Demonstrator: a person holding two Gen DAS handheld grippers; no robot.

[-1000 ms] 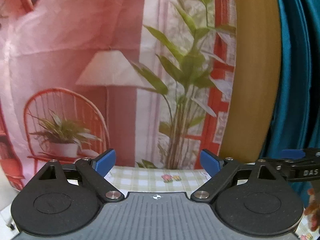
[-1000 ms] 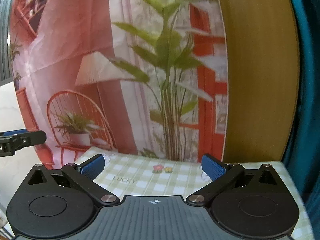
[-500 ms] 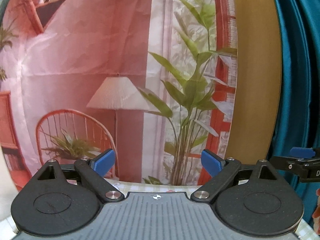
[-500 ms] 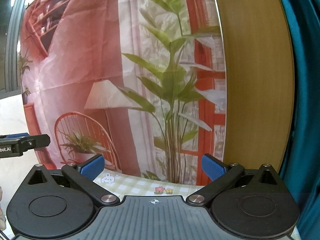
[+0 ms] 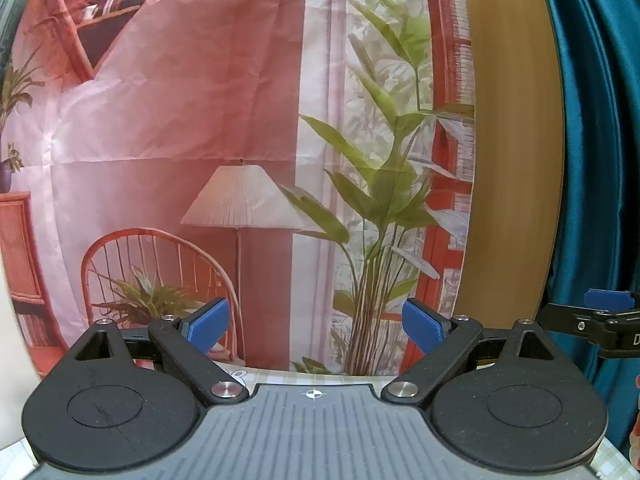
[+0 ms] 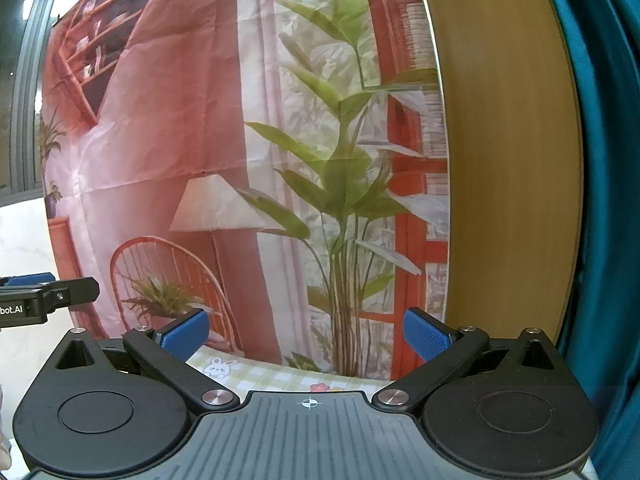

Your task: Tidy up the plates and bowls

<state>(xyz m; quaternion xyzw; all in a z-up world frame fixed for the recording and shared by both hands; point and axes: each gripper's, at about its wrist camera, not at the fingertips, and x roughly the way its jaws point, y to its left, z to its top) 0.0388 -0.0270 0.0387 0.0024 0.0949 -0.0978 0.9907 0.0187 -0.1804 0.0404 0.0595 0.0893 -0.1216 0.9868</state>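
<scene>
No plates or bowls show in either view. My left gripper (image 5: 316,326) is open and empty, its blue pads wide apart, pointing at a printed backdrop. My right gripper (image 6: 306,334) is also open and empty, facing the same backdrop. The right gripper's side shows at the right edge of the left wrist view (image 5: 600,320). The left gripper's side shows at the left edge of the right wrist view (image 6: 44,294). Both are raised, level with each other, and only a thin strip of the table shows under them.
A printed backdrop (image 5: 200,140) with a lamp, chair and plant hangs close ahead. A wooden panel (image 5: 512,160) and a teal curtain (image 5: 600,140) stand to its right. A green checked tablecloth (image 6: 280,376) covers the table below.
Both grippers have tilted or risen upward: the tablecloth has dropped almost out of view and more of the backdrop's top shows. Both stay open.
</scene>
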